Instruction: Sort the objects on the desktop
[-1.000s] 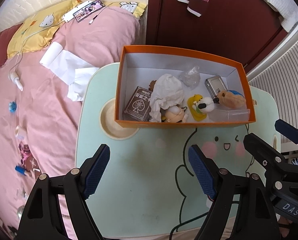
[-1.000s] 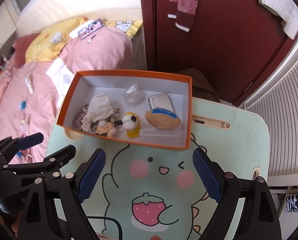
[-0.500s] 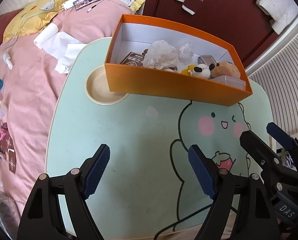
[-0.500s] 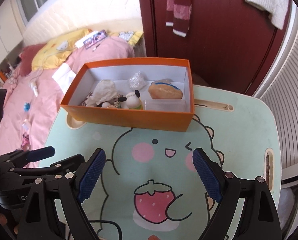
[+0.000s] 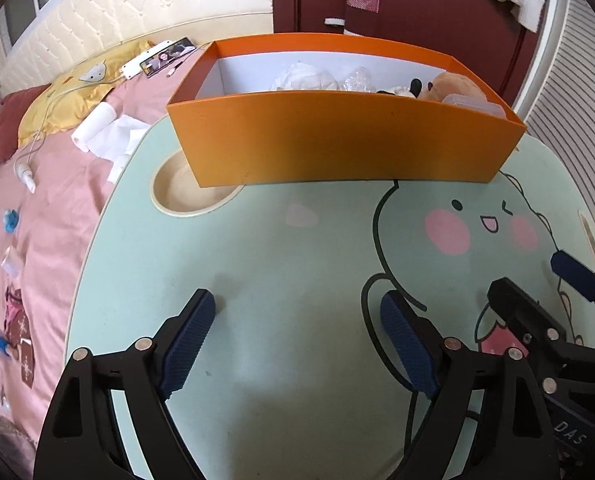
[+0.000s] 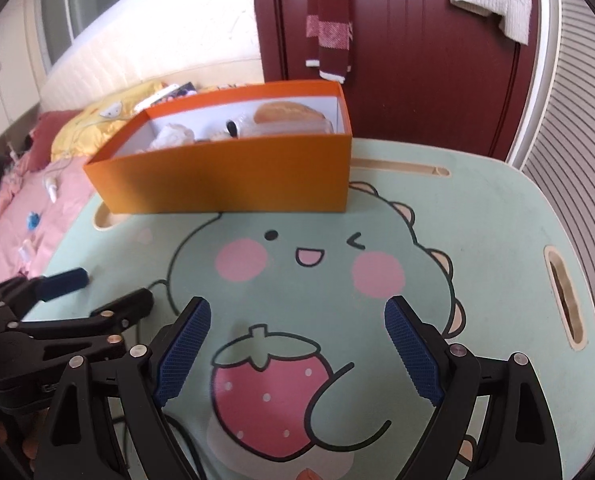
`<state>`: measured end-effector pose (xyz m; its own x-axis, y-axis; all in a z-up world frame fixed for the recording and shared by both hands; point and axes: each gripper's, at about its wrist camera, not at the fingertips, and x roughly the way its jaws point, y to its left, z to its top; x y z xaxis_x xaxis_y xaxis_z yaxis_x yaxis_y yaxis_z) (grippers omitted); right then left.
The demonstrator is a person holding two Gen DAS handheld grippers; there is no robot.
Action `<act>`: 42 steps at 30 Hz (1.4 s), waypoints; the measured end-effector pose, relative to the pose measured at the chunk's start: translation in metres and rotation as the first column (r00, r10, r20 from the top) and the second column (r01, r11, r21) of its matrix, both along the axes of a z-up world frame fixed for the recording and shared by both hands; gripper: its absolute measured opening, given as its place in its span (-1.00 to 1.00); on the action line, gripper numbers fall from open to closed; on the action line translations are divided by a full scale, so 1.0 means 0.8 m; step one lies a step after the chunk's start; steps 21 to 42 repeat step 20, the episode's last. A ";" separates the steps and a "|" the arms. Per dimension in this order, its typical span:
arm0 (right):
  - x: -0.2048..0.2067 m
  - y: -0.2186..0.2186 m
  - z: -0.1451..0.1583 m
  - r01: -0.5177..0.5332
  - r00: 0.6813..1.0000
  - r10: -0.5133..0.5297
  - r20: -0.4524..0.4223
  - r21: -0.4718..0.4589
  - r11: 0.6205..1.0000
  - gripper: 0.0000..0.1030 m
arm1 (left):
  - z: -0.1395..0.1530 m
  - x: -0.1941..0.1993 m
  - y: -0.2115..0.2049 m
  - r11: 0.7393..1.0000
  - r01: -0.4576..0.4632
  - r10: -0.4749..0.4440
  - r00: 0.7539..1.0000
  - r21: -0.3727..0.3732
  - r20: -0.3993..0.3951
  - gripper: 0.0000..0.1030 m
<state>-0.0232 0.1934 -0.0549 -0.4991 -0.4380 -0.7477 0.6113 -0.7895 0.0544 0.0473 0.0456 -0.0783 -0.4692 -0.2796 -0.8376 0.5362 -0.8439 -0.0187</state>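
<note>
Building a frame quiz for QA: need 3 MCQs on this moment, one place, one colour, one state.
1. Where does the orange box stand?
A. on the bed
B. on the far part of the green table
C. on the floor

2. What colour are the gripper pads?
A. blue
B. red
C. white

3. What is between the right gripper fingers?
A. a plush toy
B. the box wall
C. nothing

Answers:
1 B, the box sits on the tabletop beyond the dinosaur print.
2 A, ribbed blue pads line both grippers.
3 C, only the printed tabletop shows in the gap; the left gripper is likewise empty, its jaws opening.
</note>
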 end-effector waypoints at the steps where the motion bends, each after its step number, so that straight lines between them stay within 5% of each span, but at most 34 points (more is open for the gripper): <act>1: -0.002 0.000 -0.006 0.011 1.000 -0.011 0.003 0.005 1.000 0.75 | -0.002 0.001 -0.003 1.000 -0.016 0.016 1.000 -0.003 -0.006 0.97; 6: -0.009 -0.002 -0.021 0.027 1.000 -0.027 0.012 0.030 0.999 0.99 | -0.005 0.012 -0.007 0.998 -0.052 0.048 0.996 -0.045 -0.071 0.99; 42: -0.016 -0.005 -0.027 0.021 1.000 -0.021 -0.003 0.069 0.997 1.00 | -0.005 0.013 -0.005 0.997 -0.062 0.058 0.995 -0.044 -0.080 0.99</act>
